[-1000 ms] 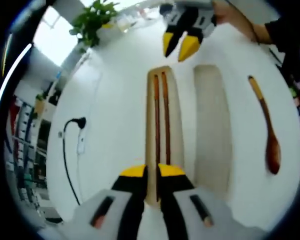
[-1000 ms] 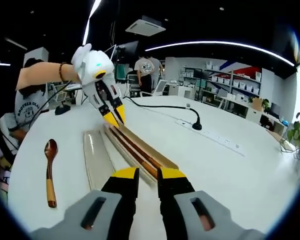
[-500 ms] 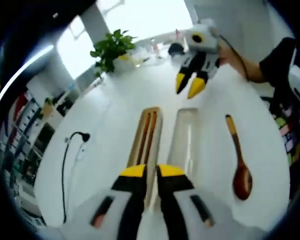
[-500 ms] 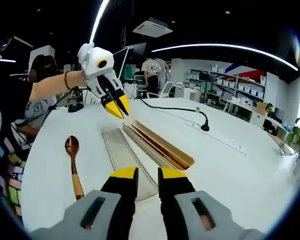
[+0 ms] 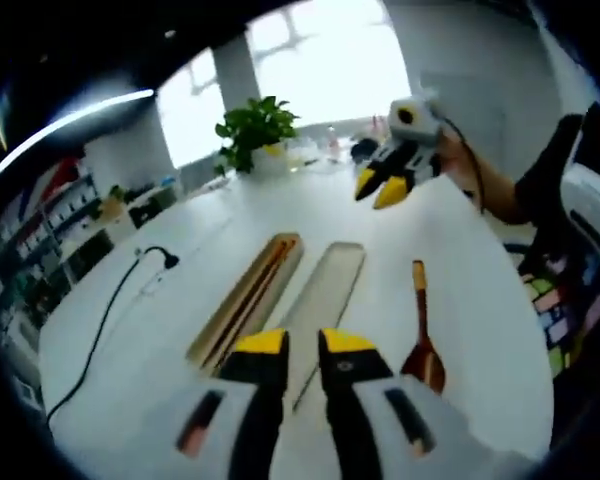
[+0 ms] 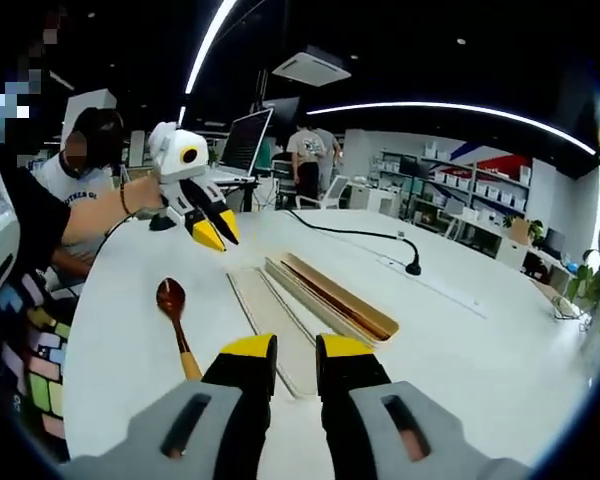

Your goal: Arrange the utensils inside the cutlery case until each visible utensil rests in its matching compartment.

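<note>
A long wooden case half (image 5: 248, 297) (image 6: 332, 296) lies on the white table with a pair of dark chopsticks in it. Beside it lies a pale, empty case half (image 5: 325, 297) (image 6: 273, 318). A wooden spoon (image 5: 422, 343) (image 6: 177, 322) rests on the table outside both halves. My left gripper (image 5: 302, 346) is lifted off the near end of the case, jaws together and holding nothing; in the right gripper view it (image 6: 213, 232) hangs beyond the spoon. My right gripper (image 6: 296, 348) is likewise raised, shut and holding nothing, and in the left gripper view it (image 5: 379, 188) hovers past the case's far end.
A black cable runs to a power strip (image 5: 138, 277) (image 6: 412, 268) on the table. A potted plant (image 5: 254, 126) stands at one table edge. A seated person (image 6: 78, 170) and a laptop (image 6: 242, 142) are at the other side. Shelves line the room behind.
Both grippers have lifted and drawn back from the case, so both views now look flatter across the table. The case halves, chopsticks and spoon lie as before.
</note>
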A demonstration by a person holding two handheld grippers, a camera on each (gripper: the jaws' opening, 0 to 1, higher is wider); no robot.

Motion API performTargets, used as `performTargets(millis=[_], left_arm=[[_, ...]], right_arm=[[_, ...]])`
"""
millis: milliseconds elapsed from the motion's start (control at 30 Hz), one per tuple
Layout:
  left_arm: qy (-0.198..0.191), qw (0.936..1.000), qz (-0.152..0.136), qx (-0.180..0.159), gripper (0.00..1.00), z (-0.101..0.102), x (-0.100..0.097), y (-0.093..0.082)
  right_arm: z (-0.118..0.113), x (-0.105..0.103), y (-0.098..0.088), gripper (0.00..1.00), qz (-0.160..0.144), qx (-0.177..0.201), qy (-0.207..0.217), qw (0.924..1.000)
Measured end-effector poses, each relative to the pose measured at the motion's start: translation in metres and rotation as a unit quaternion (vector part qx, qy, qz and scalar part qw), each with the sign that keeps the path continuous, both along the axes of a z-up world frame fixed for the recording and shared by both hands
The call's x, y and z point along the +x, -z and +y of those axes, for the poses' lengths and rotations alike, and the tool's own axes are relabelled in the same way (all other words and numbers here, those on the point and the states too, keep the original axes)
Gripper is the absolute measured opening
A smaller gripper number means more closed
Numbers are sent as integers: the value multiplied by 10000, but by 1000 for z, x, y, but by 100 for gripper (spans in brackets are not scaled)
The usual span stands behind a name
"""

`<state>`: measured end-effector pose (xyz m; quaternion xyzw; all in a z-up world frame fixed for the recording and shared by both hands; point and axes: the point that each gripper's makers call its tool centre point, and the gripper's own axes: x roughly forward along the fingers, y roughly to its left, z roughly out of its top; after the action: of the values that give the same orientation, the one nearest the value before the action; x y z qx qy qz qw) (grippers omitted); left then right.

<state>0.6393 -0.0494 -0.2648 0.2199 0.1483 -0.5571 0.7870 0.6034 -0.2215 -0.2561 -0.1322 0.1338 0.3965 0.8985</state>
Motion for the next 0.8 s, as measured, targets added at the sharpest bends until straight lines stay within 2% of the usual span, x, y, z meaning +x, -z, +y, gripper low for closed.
performTargets(millis=[133,233,267,333,367,400,467,500,533,600,633,700,767,800], left_arm=[[-103,9980,500,-374,17,7,-22,5],[-212,9970,523,-538,19,15,-31,6],[-255,9949,585,-779,19,15,-33,3],[-353,9850,1039,-1332,18,15,-37,-3],[-393,9809,1212,-1470,18,16,-39,-3],[-443,9799,1260,-1479,18,18,-41,-1],[-530,9837,1091,-1327,18,22,-44,6],[-605,9838,1121,-1263,18,23,-46,10],[-736,9811,1261,-1266,18,25,-48,15],[-874,9744,1414,-1514,17,25,-51,16],[-937,9730,1446,-1537,16,27,-52,18],[-963,9759,1291,-1470,15,30,-55,22],[-1080,9741,1365,-1444,15,33,-56,28],[-1099,9720,1433,-1506,15,34,-58,30]], right_arm=[[-3,-10,-3,15,-64,38,105,9999],[0,-19,-1,15,-56,29,26,10000],[1,-23,1,15,-27,13,2,10000],[0,-29,3,15,-17,-32,76,10000],[0,-31,5,15,-7,-83,88,9999],[0,-33,6,15,-4,-116,90,9999],[1,-38,8,15,-7,-178,67,9998],[3,-41,10,15,9,-186,33,9998],[5,-44,13,15,47,-186,-14,9998],[9,-49,21,15,120,-221,-91,9996],[9,-50,23,15,127,-229,-75,9996],[10,-50,26,15,104,-242,0,9997],[12,-51,31,15,134,-186,-113,9997],[15,-53,36,14,328,-14,-148,9994]])
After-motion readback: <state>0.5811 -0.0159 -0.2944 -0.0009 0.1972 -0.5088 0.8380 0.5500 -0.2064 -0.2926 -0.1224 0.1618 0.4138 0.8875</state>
